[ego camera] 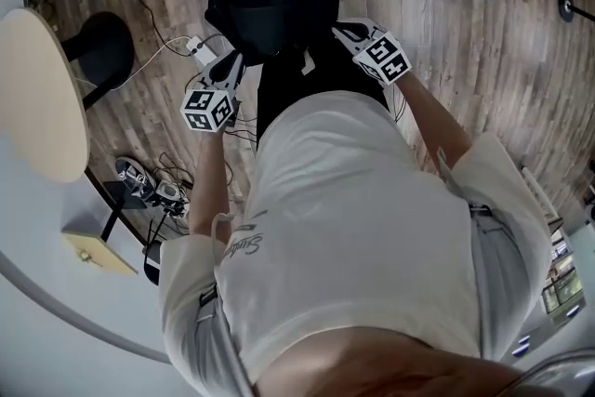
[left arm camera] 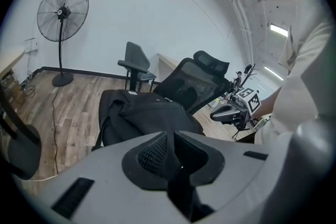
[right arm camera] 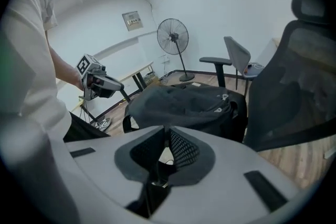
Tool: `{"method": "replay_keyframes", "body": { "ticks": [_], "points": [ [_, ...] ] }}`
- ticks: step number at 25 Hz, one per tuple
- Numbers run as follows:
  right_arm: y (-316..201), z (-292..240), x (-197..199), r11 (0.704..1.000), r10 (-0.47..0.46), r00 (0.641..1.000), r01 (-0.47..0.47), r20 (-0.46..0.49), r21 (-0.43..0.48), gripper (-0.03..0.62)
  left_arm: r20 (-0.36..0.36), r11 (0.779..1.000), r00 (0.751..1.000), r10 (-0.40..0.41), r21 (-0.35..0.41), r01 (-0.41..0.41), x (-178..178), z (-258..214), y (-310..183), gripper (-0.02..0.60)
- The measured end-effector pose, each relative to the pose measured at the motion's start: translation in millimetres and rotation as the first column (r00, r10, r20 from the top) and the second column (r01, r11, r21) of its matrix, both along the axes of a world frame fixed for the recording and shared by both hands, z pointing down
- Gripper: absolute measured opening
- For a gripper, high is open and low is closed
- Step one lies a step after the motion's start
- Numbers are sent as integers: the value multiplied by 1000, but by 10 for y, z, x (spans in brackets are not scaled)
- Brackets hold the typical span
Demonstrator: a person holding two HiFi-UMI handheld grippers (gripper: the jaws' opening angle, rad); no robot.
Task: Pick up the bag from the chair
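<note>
**Both grippers at bag's front edge; bag on chair**

Bag (left arm camera: 139, 115): black, slumped on the seat of the chair (left arm camera: 191, 86), with the backrest rising behind it.
Left gripper (left arm camera: 170, 136): jaws together, only a dark slit between them. Possibly a strap in it; unclear.
Right gripper (right arm camera: 167, 136): jaws drawn together, hairline pale sliver at the top, no visible hold.
The two flank the bag's near edge.
Open wood floor (left arm camera: 58, 107) beside the chair; fan (left arm camera: 62, 13) well apart, by the wall.

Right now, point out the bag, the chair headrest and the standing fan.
bag (left arm camera: 147, 113): left gripper view, top of its black fabric.
chair headrest (left arm camera: 211, 63): left gripper view, its middle.
standing fan (left arm camera: 63, 12): left gripper view, hub of its cage.
</note>
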State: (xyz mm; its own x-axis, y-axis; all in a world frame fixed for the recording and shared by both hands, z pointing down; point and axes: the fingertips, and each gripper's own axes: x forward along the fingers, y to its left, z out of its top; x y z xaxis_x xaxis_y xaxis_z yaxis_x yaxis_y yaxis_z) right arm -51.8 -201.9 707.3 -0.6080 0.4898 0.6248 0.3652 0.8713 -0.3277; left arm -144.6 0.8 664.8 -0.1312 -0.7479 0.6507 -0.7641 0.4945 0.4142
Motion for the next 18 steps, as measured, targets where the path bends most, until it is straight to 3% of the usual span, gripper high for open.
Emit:
{"method": "replay_keyframes", "body": {
  "ticks": [4,6,7,13,18],
  "points": [
    [80,379,225,997,-56,992,51,-110,-50,81,-73,999,997,-11,-35,8,170,239,127,60],
    [117,525,320,996,-75,986,65,-150,-65,95,-106,999,994,-6,-53,1,233,364,148,161],
    [132,589,374,995,-87,982,76,-166,-70,104,-120,998,993,-3,-63,-5,274,432,148,178],
    [223,971,526,978,-195,951,171,-240,-117,149,-179,990,982,55,-119,-77,386,915,80,186],
    [443,1072,441,958,-271,929,236,-252,-161,160,-243,989,965,95,-88,-119,396,1077,21,186]
  ]
}}
